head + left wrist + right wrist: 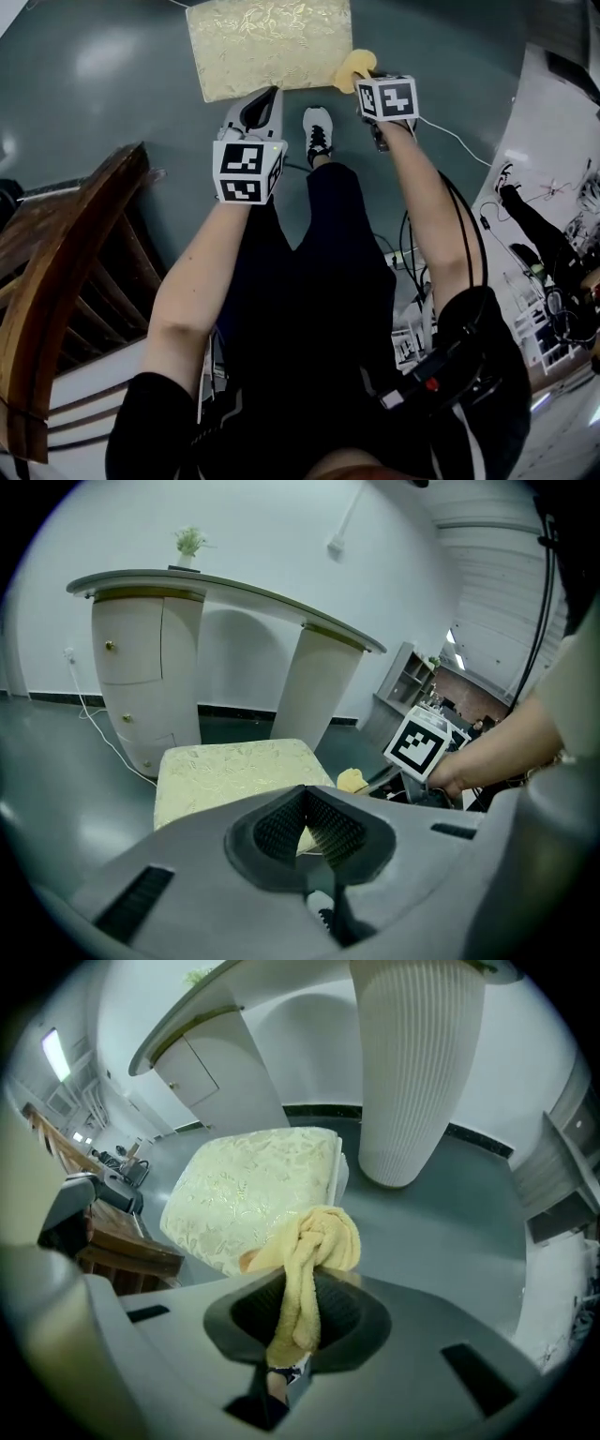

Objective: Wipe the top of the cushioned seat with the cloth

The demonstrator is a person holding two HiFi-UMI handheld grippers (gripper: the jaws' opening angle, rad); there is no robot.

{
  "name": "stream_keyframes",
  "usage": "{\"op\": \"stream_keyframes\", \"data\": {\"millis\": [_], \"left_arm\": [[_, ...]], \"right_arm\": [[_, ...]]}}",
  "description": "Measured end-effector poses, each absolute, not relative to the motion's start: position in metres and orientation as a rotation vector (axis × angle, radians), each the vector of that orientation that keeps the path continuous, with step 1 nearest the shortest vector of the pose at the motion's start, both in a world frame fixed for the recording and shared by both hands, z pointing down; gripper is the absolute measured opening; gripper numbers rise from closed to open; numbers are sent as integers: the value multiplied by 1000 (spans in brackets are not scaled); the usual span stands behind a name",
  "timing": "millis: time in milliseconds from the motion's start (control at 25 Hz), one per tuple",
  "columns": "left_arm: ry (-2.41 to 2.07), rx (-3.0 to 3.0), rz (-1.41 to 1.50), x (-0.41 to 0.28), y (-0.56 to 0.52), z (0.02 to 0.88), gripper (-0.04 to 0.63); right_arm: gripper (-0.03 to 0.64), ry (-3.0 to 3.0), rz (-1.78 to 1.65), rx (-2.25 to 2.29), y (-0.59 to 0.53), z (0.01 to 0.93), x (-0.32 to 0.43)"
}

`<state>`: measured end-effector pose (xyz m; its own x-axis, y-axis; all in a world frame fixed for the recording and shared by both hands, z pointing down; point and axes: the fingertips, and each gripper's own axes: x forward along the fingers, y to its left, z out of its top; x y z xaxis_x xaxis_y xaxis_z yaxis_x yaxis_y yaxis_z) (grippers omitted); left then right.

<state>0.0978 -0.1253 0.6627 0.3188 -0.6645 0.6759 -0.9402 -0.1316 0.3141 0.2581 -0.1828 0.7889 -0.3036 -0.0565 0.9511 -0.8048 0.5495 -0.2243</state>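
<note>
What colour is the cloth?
The cloth is yellow; the right gripper view shows it best.

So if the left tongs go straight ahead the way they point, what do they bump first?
Probably the cushioned seat: the left tongs, shut and empty, aim at its near edge. The head view suggests the tips are almost there, though depth is hard to judge.

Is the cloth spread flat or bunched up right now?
Bunched: the cloth sits as a twisted wad in the right tool, whose jaws clamp it.
</note>
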Motion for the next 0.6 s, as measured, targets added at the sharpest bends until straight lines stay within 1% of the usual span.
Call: {"op": "stream_keyframes", "data": {"millis": [280, 600], "left_arm": [[-1427, 1850, 540, 59, -98, 675, 1], [-1449, 1813, 518, 16, -78, 682, 2]], "right_arm": [[60, -1722, 841, 720, -175, 789, 239], [58, -1713, 842, 648, -158, 794, 193]]}}
